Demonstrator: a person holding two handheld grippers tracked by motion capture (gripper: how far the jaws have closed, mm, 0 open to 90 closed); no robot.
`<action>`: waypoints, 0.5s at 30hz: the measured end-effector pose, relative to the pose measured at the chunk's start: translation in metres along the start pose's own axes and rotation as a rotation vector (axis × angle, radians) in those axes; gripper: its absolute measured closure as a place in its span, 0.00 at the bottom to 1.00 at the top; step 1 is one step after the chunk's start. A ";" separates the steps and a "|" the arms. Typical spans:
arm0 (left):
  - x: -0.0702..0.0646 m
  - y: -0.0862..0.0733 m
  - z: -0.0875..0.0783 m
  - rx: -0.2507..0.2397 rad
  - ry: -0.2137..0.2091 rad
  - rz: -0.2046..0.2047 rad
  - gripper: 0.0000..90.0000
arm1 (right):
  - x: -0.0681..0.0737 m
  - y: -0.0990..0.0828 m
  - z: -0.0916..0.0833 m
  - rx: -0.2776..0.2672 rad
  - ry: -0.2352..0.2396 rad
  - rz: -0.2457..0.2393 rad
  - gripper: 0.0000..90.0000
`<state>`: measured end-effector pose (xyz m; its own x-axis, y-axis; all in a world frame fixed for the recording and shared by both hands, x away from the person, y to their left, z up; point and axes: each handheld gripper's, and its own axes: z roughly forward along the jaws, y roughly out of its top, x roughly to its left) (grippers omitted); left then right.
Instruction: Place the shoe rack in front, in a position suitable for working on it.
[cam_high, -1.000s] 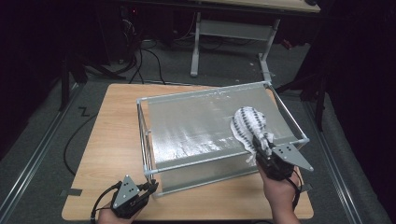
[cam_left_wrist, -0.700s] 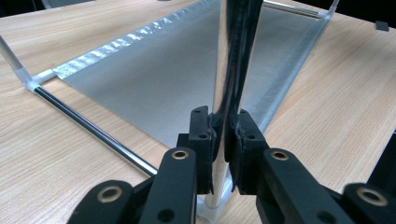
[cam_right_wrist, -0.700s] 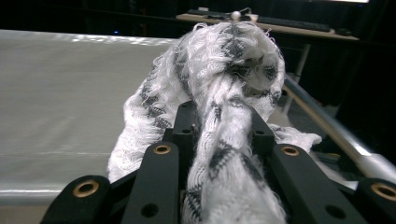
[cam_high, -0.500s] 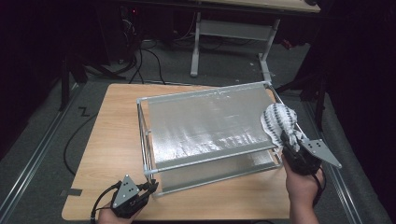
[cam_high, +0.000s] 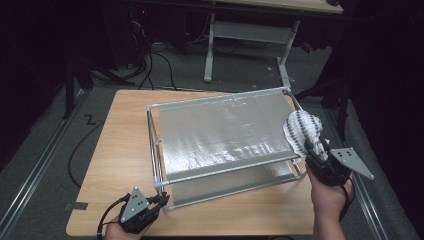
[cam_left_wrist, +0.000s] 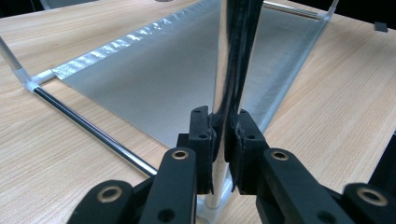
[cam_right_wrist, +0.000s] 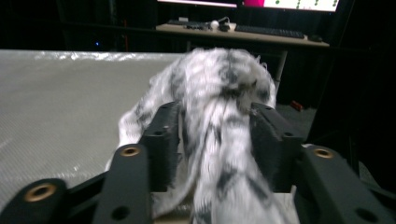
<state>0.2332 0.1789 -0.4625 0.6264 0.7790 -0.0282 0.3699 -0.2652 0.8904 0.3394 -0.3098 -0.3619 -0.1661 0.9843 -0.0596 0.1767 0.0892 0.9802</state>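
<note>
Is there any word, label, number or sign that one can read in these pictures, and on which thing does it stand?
None can be read.
Bright screen behind the far desk, right gripper view: coloured marks, too blurred to read.
Metal rack, striped cloth, wooden table: no print visible.

This looks like a dark laboratory or test room. The wooden surface (cam_high: 115, 150) stands on grey carpet between metal floor rails (cam_high: 35, 165). Black cables (cam_high: 150, 65) lie on the floor far behind it. A far desk (cam_right_wrist: 243, 31) carries a keyboard (cam_right_wrist: 271, 31) under lit monitors (cam_right_wrist: 294, 4).
</note>
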 end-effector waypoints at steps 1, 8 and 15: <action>0.000 0.000 0.000 0.000 0.002 0.001 0.90 | 0.000 0.002 0.001 -0.019 -0.001 0.009 0.56; 0.000 0.000 0.000 -0.001 0.004 0.002 0.90 | -0.004 -0.003 0.010 0.015 0.007 0.029 0.67; 0.000 -0.001 0.000 -0.007 0.003 0.003 0.90 | -0.008 -0.008 0.014 0.034 -0.007 0.052 0.77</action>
<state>0.2328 0.1788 -0.4633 0.6253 0.7800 -0.0243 0.3633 -0.2634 0.8937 0.3530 -0.3157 -0.3719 -0.1490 0.9888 -0.0106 0.2177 0.0432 0.9751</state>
